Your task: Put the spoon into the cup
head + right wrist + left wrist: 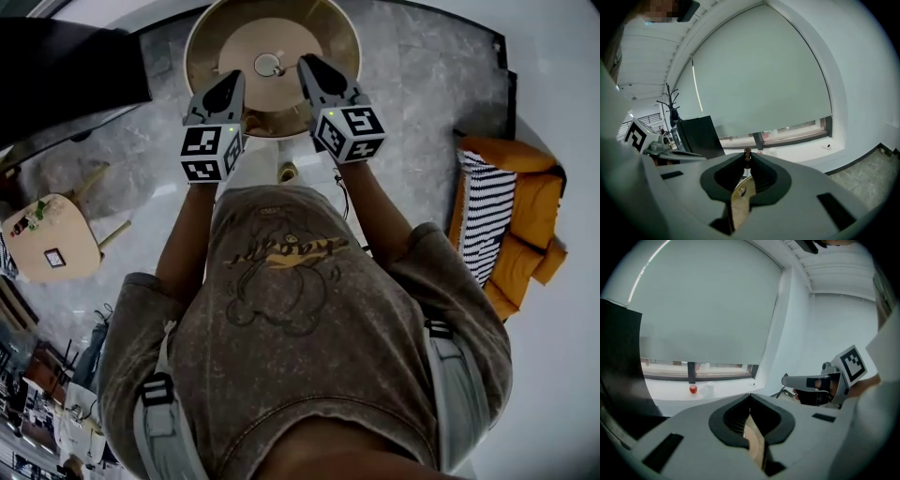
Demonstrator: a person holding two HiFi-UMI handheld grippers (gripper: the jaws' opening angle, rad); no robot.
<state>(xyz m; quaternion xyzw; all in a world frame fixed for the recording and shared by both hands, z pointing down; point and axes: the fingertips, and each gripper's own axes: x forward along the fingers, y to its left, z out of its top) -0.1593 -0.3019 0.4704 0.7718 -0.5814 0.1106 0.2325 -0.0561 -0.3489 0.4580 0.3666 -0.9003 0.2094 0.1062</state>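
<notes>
**Carrying the spoon to the cup**

Left hand-held gripper (234, 81) is hanging closed and empty. Cup (268, 64) is sitting mid-surface (330, 30). Right hand-held gripper (307, 62) is pinching what looks like the spoon (746, 152). Next move is probably calling for centring over the cup, lowering, then releasing.

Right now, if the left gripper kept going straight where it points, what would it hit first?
Probably the round wooden table: the left gripper tilts down over it. Depth is unclear; it might clear the far rim.
</notes>
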